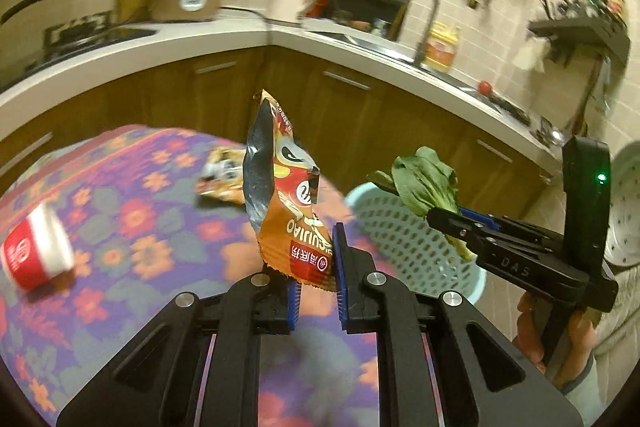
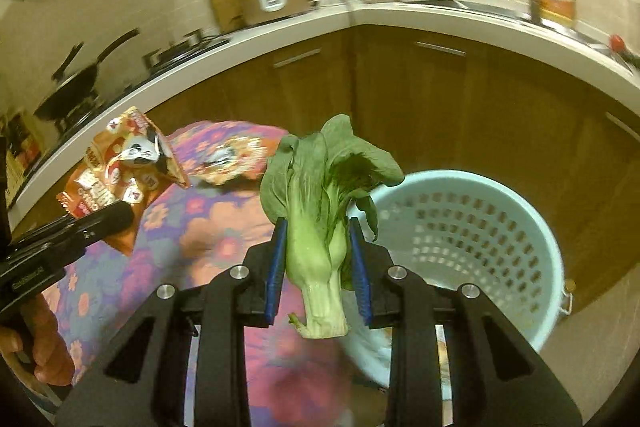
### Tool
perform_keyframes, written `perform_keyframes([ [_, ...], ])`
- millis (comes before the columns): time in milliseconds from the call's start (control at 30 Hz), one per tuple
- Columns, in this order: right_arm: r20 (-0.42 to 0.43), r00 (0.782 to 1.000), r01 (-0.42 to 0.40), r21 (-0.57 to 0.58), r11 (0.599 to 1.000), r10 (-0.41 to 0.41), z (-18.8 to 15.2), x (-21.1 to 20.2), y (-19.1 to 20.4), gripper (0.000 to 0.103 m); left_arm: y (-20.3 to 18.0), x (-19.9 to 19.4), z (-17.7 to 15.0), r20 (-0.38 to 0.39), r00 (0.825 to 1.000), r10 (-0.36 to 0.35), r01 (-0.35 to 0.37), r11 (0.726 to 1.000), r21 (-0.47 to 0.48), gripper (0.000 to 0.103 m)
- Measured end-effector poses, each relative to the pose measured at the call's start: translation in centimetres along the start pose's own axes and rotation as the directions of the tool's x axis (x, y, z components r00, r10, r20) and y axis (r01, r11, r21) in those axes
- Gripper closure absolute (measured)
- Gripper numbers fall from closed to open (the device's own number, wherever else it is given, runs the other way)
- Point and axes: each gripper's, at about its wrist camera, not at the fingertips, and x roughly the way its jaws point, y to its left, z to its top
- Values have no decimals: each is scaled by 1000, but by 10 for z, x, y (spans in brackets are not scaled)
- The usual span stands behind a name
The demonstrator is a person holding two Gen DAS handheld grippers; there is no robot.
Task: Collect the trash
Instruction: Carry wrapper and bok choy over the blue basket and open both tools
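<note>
Wrapper (image 1: 286, 211) upright, pinched in left gripper (image 1: 316, 263); bok choy (image 2: 324, 223) clamped in right gripper (image 2: 318, 259).

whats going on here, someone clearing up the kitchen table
A person is collecting trash with two handheld grippers. The left gripper pinches an orange snack wrapper; the right gripper clamps a bok choy by its stalk, near the blue basket. A red paper cup and another wrapper remain on the floral tablecloth.

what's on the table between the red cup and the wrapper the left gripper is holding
Nothing: in the left wrist view only bare floral tablecloth lies between the red cup and the held wrapper.
</note>
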Motion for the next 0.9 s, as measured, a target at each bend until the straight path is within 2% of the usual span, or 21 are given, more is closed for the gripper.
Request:
perform_keyframes([
  [333,-28,998,55,138,989,-51,-16,-3,-76,77,-66,67,3,-115,989,-88,98,991,88,91],
  [600,-97,994,68,206,976,-48,-27,18,-105,77,-100,109,-5,-202,974,-101,133,979,156,90],
  [700,-122,992,60,233,971,-32,-32,24,-113,76,-107,123,-9,-255,958,-131,173,973,150,90],
  [800,-139,990,34,272,962,5,-35,29,-119,75,-110,133,-12,-276,953,-125,172,973,156,89],
  [900,-157,988,51,289,956,-5,-36,33,-124,74,-115,142,-14,-298,948,-115,169,972,161,88],
])
